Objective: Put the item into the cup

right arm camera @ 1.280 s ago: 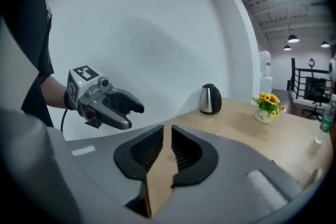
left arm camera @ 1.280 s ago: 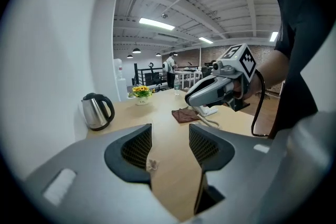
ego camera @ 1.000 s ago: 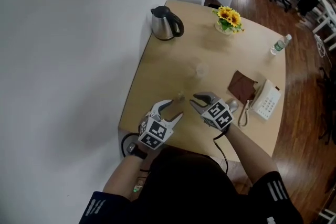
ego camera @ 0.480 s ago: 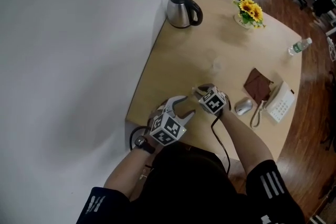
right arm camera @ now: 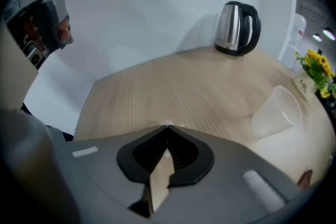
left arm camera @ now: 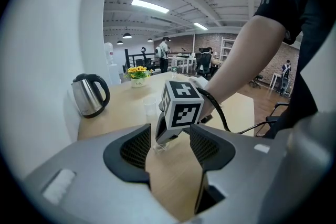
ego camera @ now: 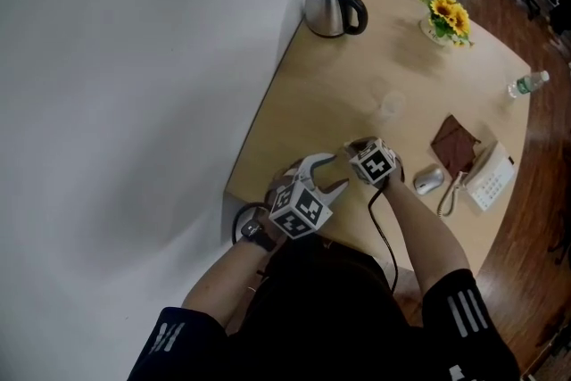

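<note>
Jaws of right gripper (ego camera: 355,146) together now, tips down on table (ego camera: 339,76), no longer spread; left gripper (ego camera: 327,172) jaws apart, empty.

Silver/blk kettle (ego camera: 332,6), yellow flowers (ego camera: 449,13), pale wood-grain table (ego camera: 312,103), clear cup (right arm camera: 275,113).

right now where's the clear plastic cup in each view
Head view: plastic cup upper right of centre, below the kettle.
Left gripper view: plastic cup left of centre, right of the kettle.
Right gripper view: plastic cup far right, below the kettle.
Shared landmark: the kettle.
</note>
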Available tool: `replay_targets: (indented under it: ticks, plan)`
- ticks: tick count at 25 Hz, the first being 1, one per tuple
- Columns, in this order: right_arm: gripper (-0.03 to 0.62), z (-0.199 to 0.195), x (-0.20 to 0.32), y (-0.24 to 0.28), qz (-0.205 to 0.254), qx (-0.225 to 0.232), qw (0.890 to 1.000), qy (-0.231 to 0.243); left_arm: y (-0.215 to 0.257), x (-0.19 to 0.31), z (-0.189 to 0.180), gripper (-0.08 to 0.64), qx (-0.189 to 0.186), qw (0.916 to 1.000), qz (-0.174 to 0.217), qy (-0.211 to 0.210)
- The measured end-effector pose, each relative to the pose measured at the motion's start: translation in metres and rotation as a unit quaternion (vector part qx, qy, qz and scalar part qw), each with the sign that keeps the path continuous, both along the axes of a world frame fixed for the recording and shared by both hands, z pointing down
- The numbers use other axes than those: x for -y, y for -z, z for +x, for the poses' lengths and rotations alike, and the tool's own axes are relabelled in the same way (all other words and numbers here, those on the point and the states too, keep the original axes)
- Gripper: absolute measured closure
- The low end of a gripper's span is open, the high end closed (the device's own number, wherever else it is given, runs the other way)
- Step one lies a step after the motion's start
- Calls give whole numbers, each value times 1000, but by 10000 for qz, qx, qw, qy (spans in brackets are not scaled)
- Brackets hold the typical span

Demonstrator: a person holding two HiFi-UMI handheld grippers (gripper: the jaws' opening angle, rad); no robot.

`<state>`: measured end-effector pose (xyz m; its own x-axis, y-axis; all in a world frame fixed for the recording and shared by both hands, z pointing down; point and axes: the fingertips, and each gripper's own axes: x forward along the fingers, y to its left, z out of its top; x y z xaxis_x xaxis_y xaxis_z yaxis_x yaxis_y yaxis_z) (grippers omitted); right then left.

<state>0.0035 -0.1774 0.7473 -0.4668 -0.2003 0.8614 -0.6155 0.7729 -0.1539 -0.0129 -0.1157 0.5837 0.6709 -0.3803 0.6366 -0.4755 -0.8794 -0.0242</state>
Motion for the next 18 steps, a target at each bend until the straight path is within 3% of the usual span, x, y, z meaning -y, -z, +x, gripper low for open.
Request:
replay_targets:
  ticks: [11, 18]
  plan:
    - [583, 10, 21, 57, 467, 567, 9968, -319, 9, 7, 18, 331, -49, 9999, 69, -147]
    - [583, 59, 58, 95, 1042, 609, 9900, -737, 19, 19, 48, 331, -191, 9989, 199, -369]
